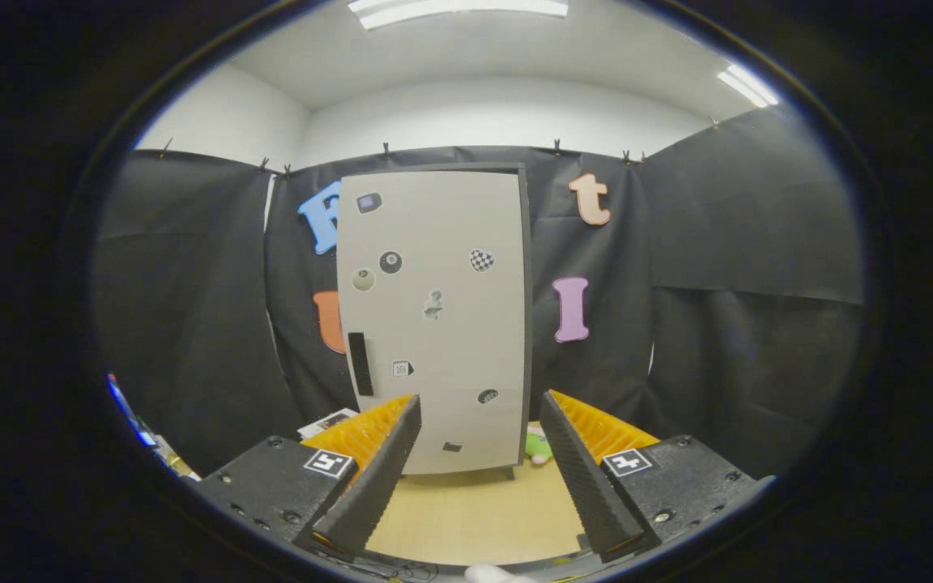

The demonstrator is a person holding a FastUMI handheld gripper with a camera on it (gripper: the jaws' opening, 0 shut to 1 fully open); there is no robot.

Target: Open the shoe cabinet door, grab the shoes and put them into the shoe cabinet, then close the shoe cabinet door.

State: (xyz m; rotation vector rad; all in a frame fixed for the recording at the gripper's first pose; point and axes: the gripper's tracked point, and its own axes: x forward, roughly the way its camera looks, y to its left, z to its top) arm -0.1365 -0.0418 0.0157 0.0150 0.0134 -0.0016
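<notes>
The one camera rides on the gripper point(479, 421), low over the wooden floor point(475, 518), and looks level along its two spread jaws. It faces the shoe cabinet point(434, 324) squarely, the closed door standing well beyond the jaws. The fisheye reach takes in the ceiling lights point(458, 8) too.

Gripper point(479, 421) jaws spread empty before closed shoe cabinet point(434, 324).

Claw point(479, 437): two wedge-shaped fingers point(373, 478) with ribbed inner faces and ridged outer flanks. Each sits on a dark, matte block housing with recessed screws. A square black-and-white fiducial marker tops each housing. The fingers stand apart.
</notes>
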